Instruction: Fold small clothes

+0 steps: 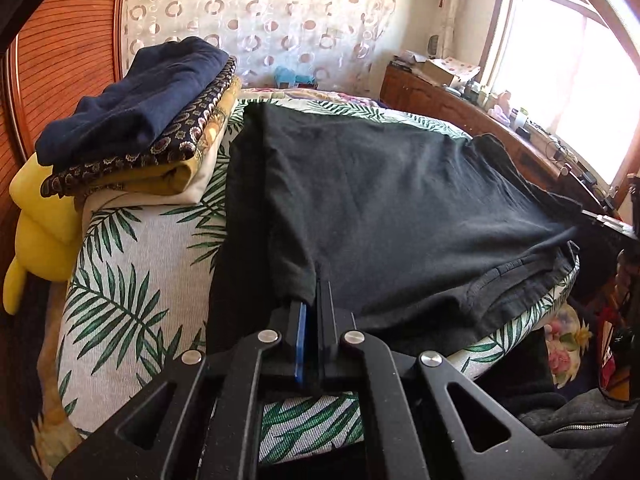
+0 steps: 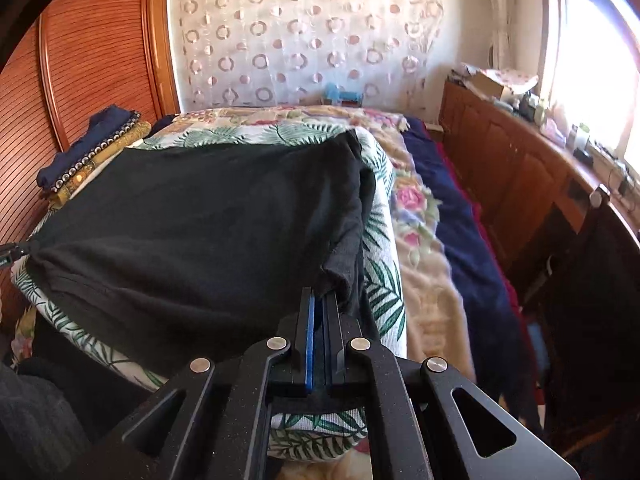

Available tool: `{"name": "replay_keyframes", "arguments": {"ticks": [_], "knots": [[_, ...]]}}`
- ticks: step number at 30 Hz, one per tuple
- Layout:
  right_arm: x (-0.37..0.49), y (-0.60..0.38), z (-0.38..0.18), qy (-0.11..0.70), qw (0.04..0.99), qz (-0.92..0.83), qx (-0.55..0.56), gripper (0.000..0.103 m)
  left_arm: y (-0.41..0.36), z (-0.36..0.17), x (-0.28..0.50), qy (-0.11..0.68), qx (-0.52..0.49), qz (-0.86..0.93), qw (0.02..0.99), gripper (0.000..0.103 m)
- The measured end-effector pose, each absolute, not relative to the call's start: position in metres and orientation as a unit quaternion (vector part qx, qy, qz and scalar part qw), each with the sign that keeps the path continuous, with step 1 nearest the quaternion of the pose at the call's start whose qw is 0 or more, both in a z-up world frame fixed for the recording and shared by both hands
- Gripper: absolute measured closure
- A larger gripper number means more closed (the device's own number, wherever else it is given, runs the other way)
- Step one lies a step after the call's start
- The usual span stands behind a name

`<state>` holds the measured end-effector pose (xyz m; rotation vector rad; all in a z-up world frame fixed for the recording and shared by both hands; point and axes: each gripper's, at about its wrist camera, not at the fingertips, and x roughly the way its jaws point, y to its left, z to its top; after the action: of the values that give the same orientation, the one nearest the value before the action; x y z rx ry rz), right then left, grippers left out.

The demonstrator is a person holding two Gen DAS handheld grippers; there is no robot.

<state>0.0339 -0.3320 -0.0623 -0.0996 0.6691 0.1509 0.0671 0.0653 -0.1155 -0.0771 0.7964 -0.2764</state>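
Sunlit from the window (image 1: 560,80) on your right, the bedroom gives you a soft worktop: a padded cushion in a woven white cover printed with green palm leaves (image 1: 132,280), raised above the floral blanket (image 2: 424,248) beside it. Spread across that cover lies the black knit garment (image 1: 380,200), matte and limp, its far half flat and its near edge lifted between your 2 tools.

Your left gripper (image 1: 316,288) is clamped tight on the garment's near left corner, blue pads pressed together with dark fabric bunched between them. Your right gripper (image 2: 320,300) is likewise clenched on the near right corner, where the cloth hangs in a thick rolled lump.

Watch these risks:
- The knit looks thin and slack, so I judge that uneven pulling would skew the fold line and leave diagonal creases like those already running toward the right hand.
- That rolled lump at the right corner suggests more than 1 layer is caught; carried over as it is, it would likely land as a ridge.
- The cushion's rounded edges fall away on both sides, so a corner let go too near them may slide off.
- The stack of folded clothes, navy on top of patterned and mustard pieces (image 1: 136,120), sits just beside the garment's far left corner; a wide sweep could nudge it.
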Motion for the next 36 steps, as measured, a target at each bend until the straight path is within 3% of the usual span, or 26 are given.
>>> {"name": "replay_keyframes", "arguments": {"ticks": [3, 5, 8, 13, 15, 22, 24, 25, 33, 35, 36], "knots": [[0.021, -0.329, -0.055, 0.313, 0.945, 0.069, -0.057, 0.097, 0.066, -0.115, 0.065, 0.386, -0.038, -0.133, 0.912, 0.099], [0.016, -0.326, -0.051, 0.305, 0.948, 0.068, -0.057, 0.097, 0.067, -0.112, 0.063, 0.382, -0.039, -0.131, 0.914, 0.09], [0.01, -0.318, -0.044, 0.293, 0.952, 0.068, -0.062, 0.094, 0.07, -0.107, 0.06, 0.376, -0.042, -0.129, 0.917, 0.087], [0.005, -0.305, -0.043, 0.281, 0.954, 0.082, -0.062, 0.078, 0.069, -0.099, 0.055, 0.365, -0.028, -0.123, 0.922, 0.075], [0.009, -0.297, -0.047, 0.282, 0.953, 0.095, -0.061, 0.074, 0.068, -0.096, 0.054, 0.359, -0.02, -0.121, 0.925, 0.063], [0.039, -0.256, -0.08, 0.307, 0.939, 0.145, -0.057, 0.071, 0.06, -0.098, 0.057, 0.362, -0.006, -0.131, 0.923, 0.06], [0.053, -0.244, -0.093, 0.318, 0.934, 0.153, -0.054, 0.071, 0.059, -0.102, 0.059, 0.371, -0.009, -0.131, 0.919, 0.033], [0.06, -0.239, -0.098, 0.323, 0.932, 0.155, -0.053, 0.071, 0.059, -0.104, 0.06, 0.371, -0.012, -0.133, 0.919, 0.03], [0.093, -0.215, -0.13, 0.353, 0.922, 0.14, -0.068, 0.07, 0.062, -0.11, 0.062, 0.375, -0.011, -0.113, 0.92, 0.028], [0.093, -0.214, -0.133, 0.35, 0.924, 0.134, -0.075, 0.066, 0.063, -0.111, 0.062, 0.377, -0.013, -0.11, 0.92, 0.028], [0.095, -0.214, -0.134, 0.351, 0.924, 0.134, -0.076, 0.059, 0.064, -0.111, 0.063, 0.377, -0.014, -0.109, 0.92, 0.028]]}}
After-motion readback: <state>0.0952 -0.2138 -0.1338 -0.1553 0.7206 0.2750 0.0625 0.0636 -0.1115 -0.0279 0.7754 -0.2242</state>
